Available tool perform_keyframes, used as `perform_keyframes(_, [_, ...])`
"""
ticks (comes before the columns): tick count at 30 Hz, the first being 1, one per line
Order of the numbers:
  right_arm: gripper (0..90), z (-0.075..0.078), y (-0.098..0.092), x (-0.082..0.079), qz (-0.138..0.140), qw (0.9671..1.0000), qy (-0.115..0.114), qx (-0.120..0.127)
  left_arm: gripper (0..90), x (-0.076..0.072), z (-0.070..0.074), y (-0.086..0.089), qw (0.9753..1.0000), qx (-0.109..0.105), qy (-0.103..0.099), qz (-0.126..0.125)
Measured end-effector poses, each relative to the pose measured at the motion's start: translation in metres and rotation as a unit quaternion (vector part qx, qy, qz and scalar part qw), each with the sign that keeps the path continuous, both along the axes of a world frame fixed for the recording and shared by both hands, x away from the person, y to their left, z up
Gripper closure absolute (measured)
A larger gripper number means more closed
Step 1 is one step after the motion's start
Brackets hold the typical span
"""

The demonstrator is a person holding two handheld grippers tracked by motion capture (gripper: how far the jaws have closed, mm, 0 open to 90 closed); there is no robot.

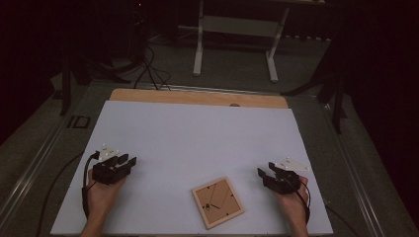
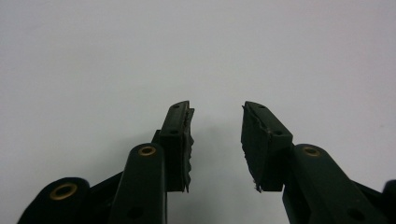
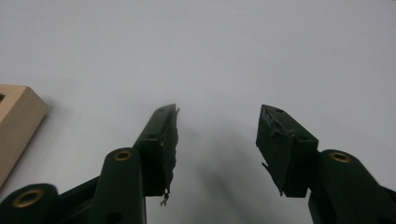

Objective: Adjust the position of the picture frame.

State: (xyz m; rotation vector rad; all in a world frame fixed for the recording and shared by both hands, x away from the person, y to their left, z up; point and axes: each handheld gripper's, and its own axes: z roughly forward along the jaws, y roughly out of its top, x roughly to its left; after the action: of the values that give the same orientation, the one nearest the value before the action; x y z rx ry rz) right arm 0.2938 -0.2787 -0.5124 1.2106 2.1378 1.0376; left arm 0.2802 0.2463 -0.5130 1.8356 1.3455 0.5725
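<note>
A small square wooden picture frame (image 1: 218, 202) lies back side up on the white sheet near the front edge, between the two hands. My left gripper (image 1: 127, 161) rests low at the front left, open, with bare sheet between its jaws (image 2: 216, 128). My right gripper (image 1: 264, 173) sits at the front right, open and empty (image 3: 217, 135), a short way right of the frame. A corner of the wooden frame (image 3: 16, 126) shows at the left edge of the right gripper view.
The white sheet (image 1: 197, 143) covers a wooden tabletop whose bare strip (image 1: 197, 98) runs along the far edge. Beyond the table stand a white table base (image 1: 237, 34), dark stands and floor cables (image 1: 148, 69). Metal rails border the table's sides.
</note>
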Motion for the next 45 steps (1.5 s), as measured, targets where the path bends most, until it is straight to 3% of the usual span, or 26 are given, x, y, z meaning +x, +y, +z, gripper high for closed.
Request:
perform_keyframes(8, [48.0,0.003,0.006,-0.003,0.016,0.9997,-0.016,-0.007,66.1,-0.004,0.005,-0.006,0.9996,-0.008,-0.015,-0.021])
perform_keyframes(14, [48.9,0.004,0.004,-0.003,0.022,0.9996,-0.019,0.003,68.2,-0.007,0.012,-0.012,0.9987,-0.010,-0.032,-0.037])
perform_keyframes(17, [48.9,0.004,0.004,-0.003,0.021,0.9995,-0.022,0.002,73.3,-0.010,0.015,-0.017,0.9980,-0.017,-0.036,-0.049])
perform_keyframes(22, [47.9,0.004,0.004,-0.003,0.026,0.9995,-0.020,0.001,79.4,-0.016,0.019,-0.027,0.9963,-0.009,-0.046,-0.072])
perform_keyframes(26, [47.9,0.002,0.005,-0.001,0.026,0.9995,-0.017,-0.003,87.9,-0.021,0.023,-0.033,0.9955,-0.004,-0.051,-0.080])
perform_keyframes(29, [47.9,0.002,0.005,-0.001,0.026,0.9995,-0.018,-0.002,89.2,-0.023,0.026,-0.035,0.9948,-0.007,-0.056,-0.084])
perform_keyframes(44, [46.9,0.002,0.005,-0.001,0.022,0.9995,-0.023,-0.003,89.4,-0.030,0.030,-0.060,0.9910,-0.016,-0.050,-0.123])
perform_keyframes(45, [46.7,0.003,0.005,-0.001,0.021,0.9995,-0.023,-0.003,89.4,-0.031,0.030,-0.063,0.9900,-0.027,-0.046,-0.131])
